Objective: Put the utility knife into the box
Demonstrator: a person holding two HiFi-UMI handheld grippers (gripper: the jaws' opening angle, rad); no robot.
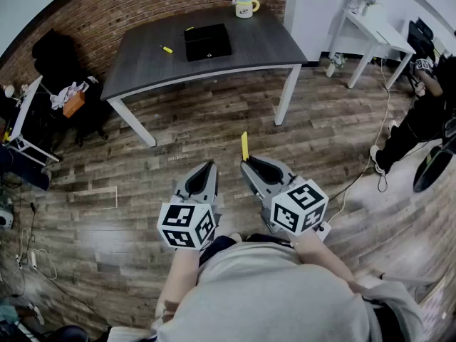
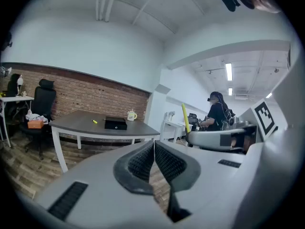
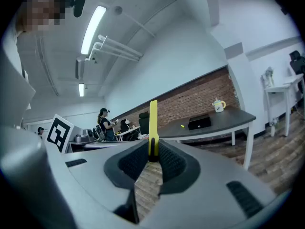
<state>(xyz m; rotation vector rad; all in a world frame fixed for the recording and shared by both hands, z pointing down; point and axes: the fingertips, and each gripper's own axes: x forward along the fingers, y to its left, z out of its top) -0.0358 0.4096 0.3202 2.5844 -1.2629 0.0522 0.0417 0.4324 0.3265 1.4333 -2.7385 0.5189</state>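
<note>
My right gripper (image 1: 249, 160) is shut on a slim yellow utility knife (image 1: 244, 146), which sticks up past the jaws; the right gripper view shows the knife (image 3: 153, 128) clamped upright between the pads. My left gripper (image 1: 211, 164) hangs beside it, shut with nothing in it, its pads meeting (image 2: 153, 151). Both are held low over the wooden floor, well short of the dark table (image 1: 263, 45). The black box (image 1: 207, 42) lies closed on that table, also seen far off in the left gripper view (image 2: 116, 123) and right gripper view (image 3: 199, 122).
On the table lie a small yellow item (image 1: 166, 49) left of the box and a mug (image 1: 245, 6) at the far edge. A white side table (image 1: 374, 30) stands at right, a black chair and cluttered desk (image 1: 43, 84) at left. A person in black (image 1: 420, 123) stands far right.
</note>
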